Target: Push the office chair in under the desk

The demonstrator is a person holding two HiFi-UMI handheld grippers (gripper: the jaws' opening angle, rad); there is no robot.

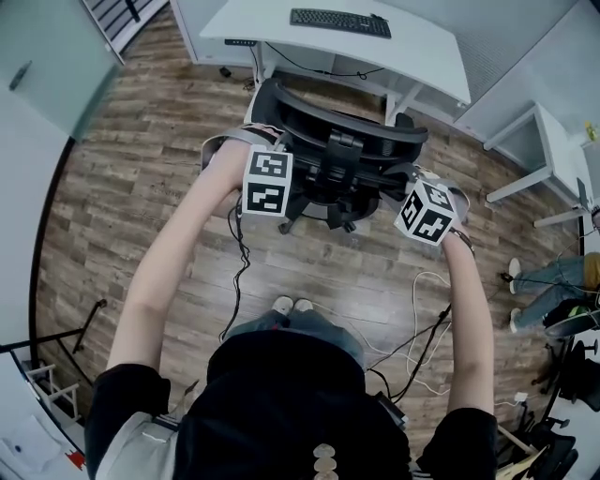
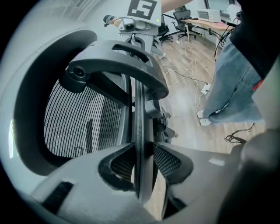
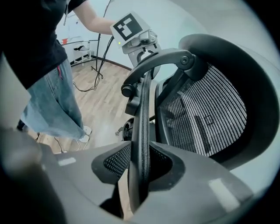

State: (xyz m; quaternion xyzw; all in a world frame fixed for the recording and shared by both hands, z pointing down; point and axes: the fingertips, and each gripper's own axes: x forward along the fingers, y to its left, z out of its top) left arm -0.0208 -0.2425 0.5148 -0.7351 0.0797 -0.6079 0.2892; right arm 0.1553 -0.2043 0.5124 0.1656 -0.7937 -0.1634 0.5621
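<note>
The black mesh office chair [image 1: 349,141] stands on the wood floor just in front of the white desk [image 1: 272,21], its backrest toward me. My left gripper [image 1: 270,181] is at the left end of the backrest's top rim and my right gripper [image 1: 427,211] at the right end. In the left gripper view the left gripper [image 2: 141,165] is shut on the thin black backrest rim [image 2: 139,113], pads on both sides. The right gripper [image 3: 141,165] clamps the same rim [image 3: 142,113] from the other end. The chair's seat is mostly hidden under the backrest.
A black keyboard [image 1: 339,22] lies on the desk. Cables [image 1: 427,323] trail over the floor behind the chair, at my right. A second white table [image 1: 553,141] and a seated person's legs [image 1: 548,277] are at the right. A glass partition [image 1: 37,56] borders the left.
</note>
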